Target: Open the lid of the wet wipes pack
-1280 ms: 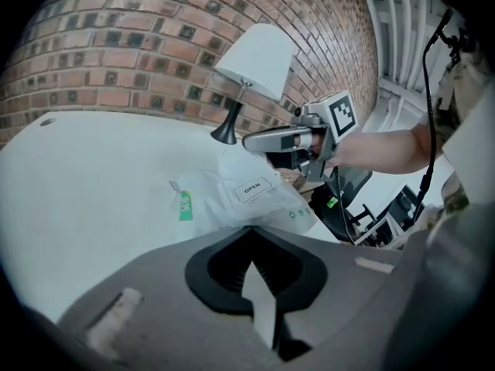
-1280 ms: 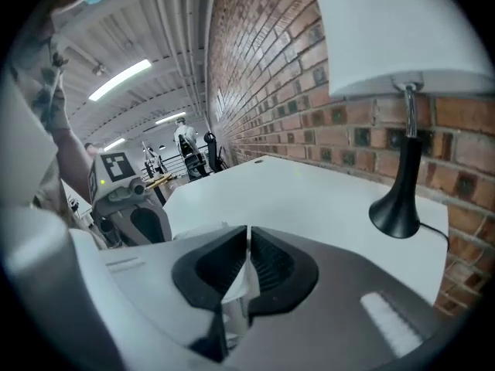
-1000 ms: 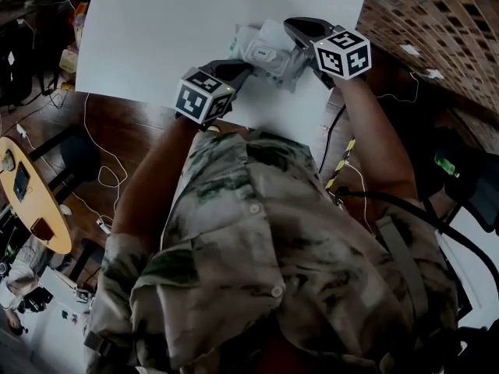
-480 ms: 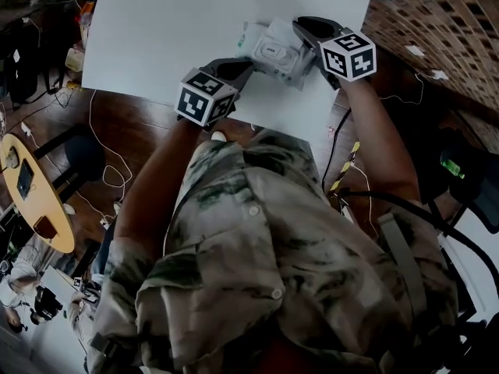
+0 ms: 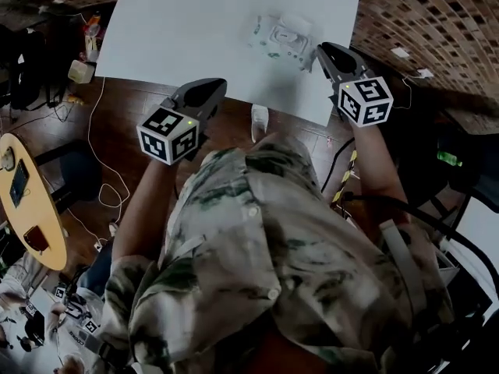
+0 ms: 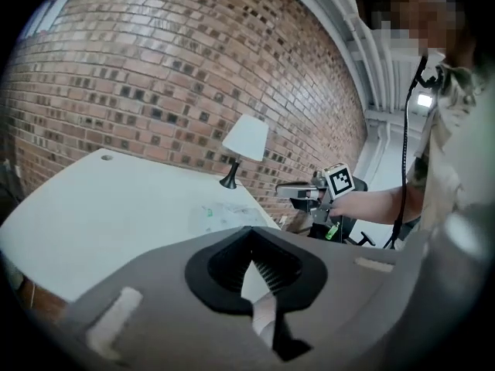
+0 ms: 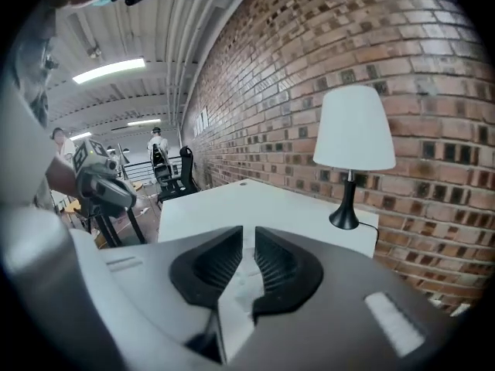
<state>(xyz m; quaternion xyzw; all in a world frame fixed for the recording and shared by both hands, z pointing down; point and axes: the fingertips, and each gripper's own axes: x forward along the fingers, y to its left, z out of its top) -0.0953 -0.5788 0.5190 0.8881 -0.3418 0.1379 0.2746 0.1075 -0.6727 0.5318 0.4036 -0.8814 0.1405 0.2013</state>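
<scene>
Two claws are in use, one in each hand, and each carries one cube with square markers. The left claw (image 6: 249, 236) has its ribbed pads meeting at the tips, closed on nothing. In the head view it hangs off the table (image 5: 179, 29), over the wooden floor (image 5: 125, 107), near the table's near edge and well apart from the wipes.

The right claw (image 7: 246, 238) shows a narrow slot between its two pads, slightly open, with white tabletop visible through the gap and nothing held. In the head view its tip sits at the table's right edge, just beside the right end of the wet wipes pack (image 5: 279, 39); whether they touch cannot be told.

One wet wipes pack lies flat on the white table, near the far right corner, with a pale rectangular lid (image 5: 288, 32) on its top face. Whether that lid is raised or flat cannot be made out from here.

One lamp (image 7: 354, 130) with a white shade and black stem stands at the table's far end against the brick wall (image 7: 325, 45). Two people (image 7: 155, 139) stand far off in the right gripper view.
</scene>
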